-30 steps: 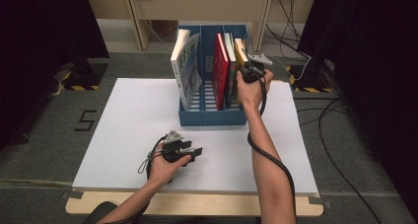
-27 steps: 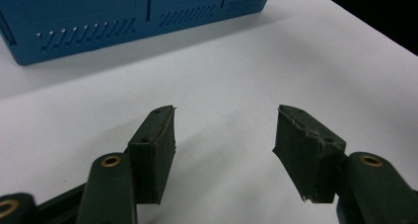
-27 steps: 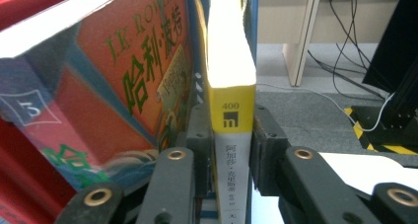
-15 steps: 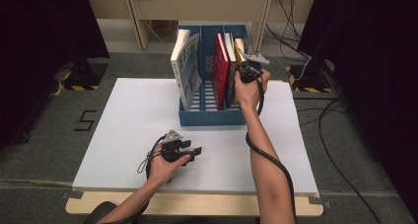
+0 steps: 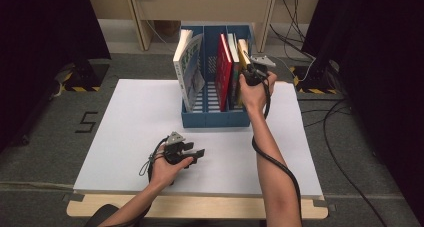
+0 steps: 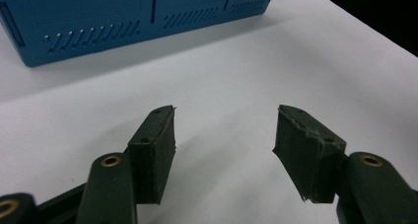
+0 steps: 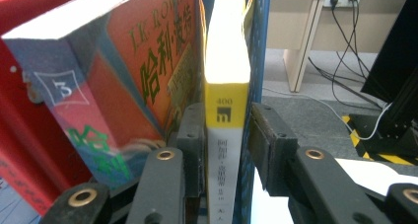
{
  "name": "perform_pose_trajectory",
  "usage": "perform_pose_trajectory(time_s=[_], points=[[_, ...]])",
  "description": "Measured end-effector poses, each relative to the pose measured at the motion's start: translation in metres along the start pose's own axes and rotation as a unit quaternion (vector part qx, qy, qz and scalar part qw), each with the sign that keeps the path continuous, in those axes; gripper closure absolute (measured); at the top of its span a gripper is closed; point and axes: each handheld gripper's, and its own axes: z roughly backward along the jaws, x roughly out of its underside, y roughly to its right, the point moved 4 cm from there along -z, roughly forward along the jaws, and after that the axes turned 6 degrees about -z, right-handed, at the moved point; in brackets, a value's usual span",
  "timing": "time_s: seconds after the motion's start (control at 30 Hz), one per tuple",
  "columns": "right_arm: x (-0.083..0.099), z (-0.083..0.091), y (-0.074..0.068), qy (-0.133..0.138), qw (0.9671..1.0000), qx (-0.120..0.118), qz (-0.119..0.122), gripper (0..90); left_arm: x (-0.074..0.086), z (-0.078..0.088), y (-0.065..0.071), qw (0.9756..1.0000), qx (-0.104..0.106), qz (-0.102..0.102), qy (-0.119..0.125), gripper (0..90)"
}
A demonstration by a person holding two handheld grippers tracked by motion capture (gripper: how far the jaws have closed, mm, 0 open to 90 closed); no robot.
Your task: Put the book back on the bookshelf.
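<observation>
**Straddling the yellow book's spine, jaws eased off**

Found at upper centre of the high view: the right gripper (image 5: 248,69), up against the right-hand slot of the blue file holder (image 5: 215,119). Seen along its own jaws in the right gripper view (image 7: 226,125): the yellow book (image 7: 226,61) dead ahead, upright, long axis running top to bottom of the frame, spine facing the camera. Have just been opening, those jaws, with the spine and seemingly the holder's blue side wall between them; no longer pinching, by the look of it. Leaning just left of it, an orange book (image 7: 148,61).

Lower left of the high view: the left gripper (image 5: 197,153), spread and empty over the white table (image 5: 140,117), well apart from the books. Nearer by far, then, the right.
</observation>
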Motion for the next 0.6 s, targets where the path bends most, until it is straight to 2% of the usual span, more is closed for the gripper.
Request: perform_pose_trajectory(time_s=[0.6], points=[[0.017, 0.017, 0.003, -0.012, 0.9997, -0.021, -0.002, 64.8, -0.001, 0.001, 0.000, 1.0000, -0.002, -0.001, 0.001, 39.3]])
